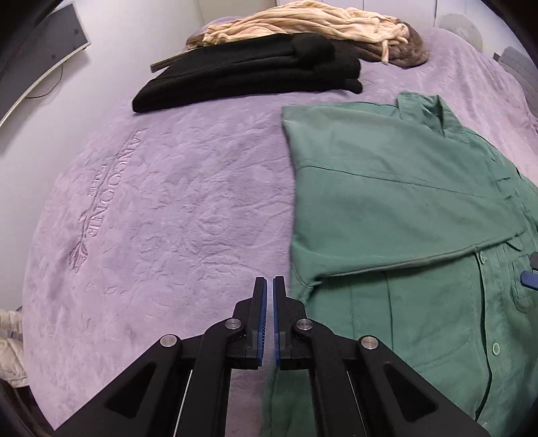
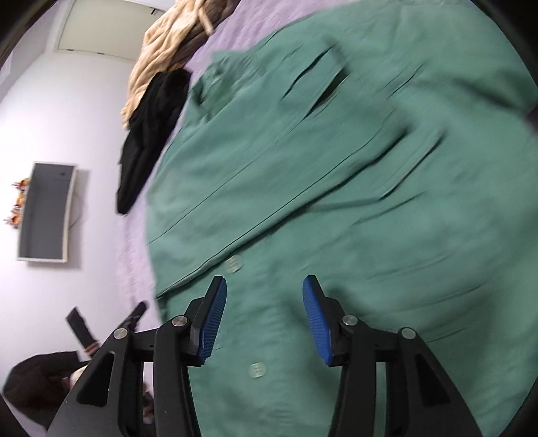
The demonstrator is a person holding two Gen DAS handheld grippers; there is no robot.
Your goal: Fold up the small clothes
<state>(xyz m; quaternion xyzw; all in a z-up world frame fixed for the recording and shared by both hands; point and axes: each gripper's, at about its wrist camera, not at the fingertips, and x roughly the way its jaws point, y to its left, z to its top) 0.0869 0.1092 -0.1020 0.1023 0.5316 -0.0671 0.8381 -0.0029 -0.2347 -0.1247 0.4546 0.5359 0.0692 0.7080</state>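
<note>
- The lilac bedspread (image 1: 161, 208) fills the left wrist view, its embossed lettering unseen from the right wrist
- The green shirt (image 1: 386, 188), one side folded over, lies at three o'clock there and fills the right wrist view (image 2: 336, 168)
- Black folded clothes (image 1: 248, 74) sit at twelve, a beige heap (image 1: 302, 23) beyond
- The right gripper (image 2: 262, 322) stands apart above the buttons, empty
- The left gripper (image 1: 270, 302) is pressed together, empty, at the shirt's edge
</note>
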